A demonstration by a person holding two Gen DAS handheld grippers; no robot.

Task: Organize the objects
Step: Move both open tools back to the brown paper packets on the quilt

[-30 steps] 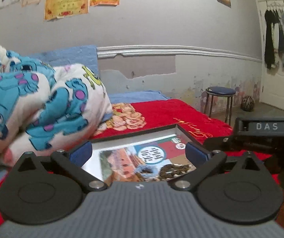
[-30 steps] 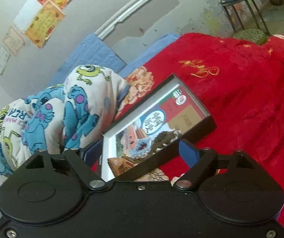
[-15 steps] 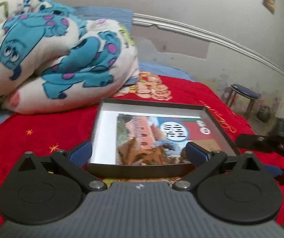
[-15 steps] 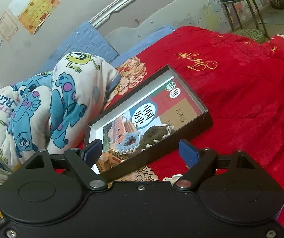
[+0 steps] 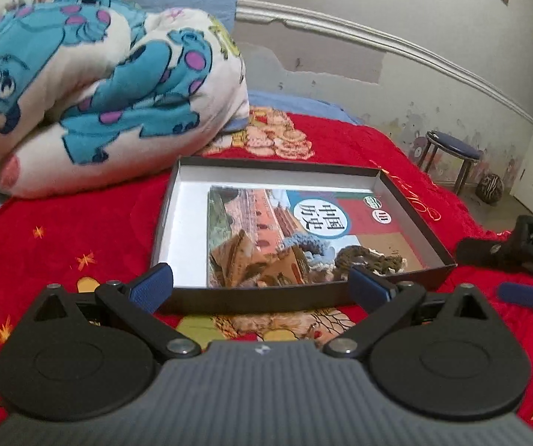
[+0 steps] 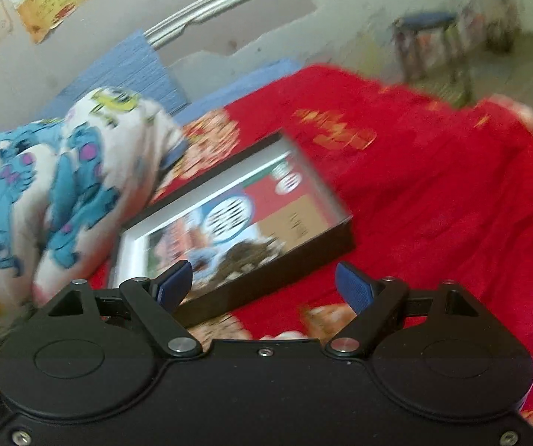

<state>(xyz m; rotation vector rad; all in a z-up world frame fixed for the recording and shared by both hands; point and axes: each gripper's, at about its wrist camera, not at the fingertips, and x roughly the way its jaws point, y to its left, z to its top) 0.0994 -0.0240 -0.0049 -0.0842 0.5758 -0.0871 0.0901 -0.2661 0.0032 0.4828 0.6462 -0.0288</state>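
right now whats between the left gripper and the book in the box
In the left wrist view, only the box's near dark wall separates the open left gripper from the book; the fingertips straddle that wall.

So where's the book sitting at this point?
The book lies flat inside the shallow black box on the red blanket, pushed toward the box's right side, just ahead of the open left gripper and beside the cartoon quilt.
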